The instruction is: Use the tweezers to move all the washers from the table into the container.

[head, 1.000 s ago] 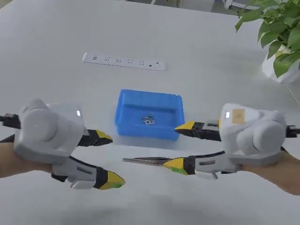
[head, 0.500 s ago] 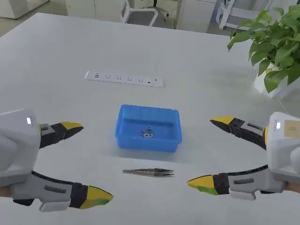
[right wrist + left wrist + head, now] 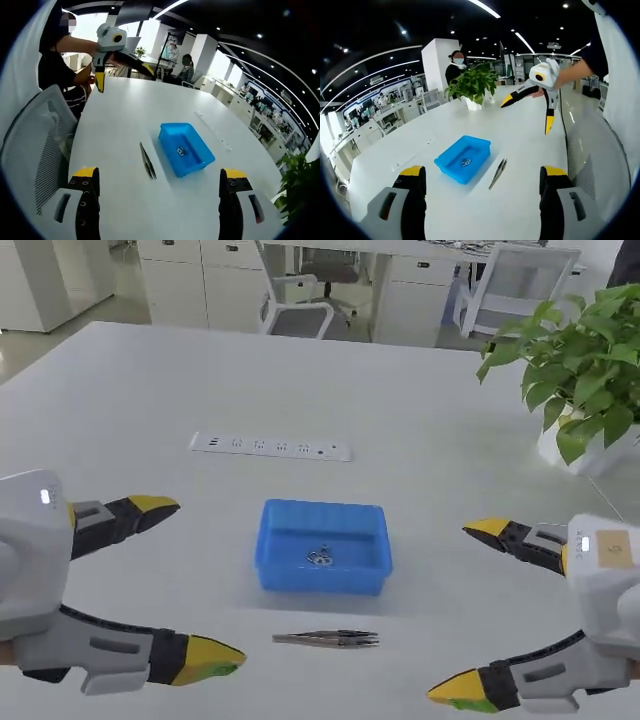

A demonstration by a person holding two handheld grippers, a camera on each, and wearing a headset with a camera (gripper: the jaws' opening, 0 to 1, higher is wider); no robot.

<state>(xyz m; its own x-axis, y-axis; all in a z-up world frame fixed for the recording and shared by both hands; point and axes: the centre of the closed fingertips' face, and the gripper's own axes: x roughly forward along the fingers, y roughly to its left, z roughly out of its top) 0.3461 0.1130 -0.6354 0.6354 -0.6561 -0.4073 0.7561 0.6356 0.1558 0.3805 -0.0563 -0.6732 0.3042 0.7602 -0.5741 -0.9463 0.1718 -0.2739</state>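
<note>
While left gripper (image 3: 197,580) and right gripper (image 3: 462,612) gape empty, tweezers (image 3: 327,639) lie near container (image 3: 320,581) on office table (image 3: 300,390).

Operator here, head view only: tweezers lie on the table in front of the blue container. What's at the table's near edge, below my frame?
Observer: A mesh chair stands there, against the edge of the table; the right gripper view shows it.
Operator: Anyone off to the left, past the table?
Observer: Yes, two people beyond the table's far end, in the right gripper view.
</note>
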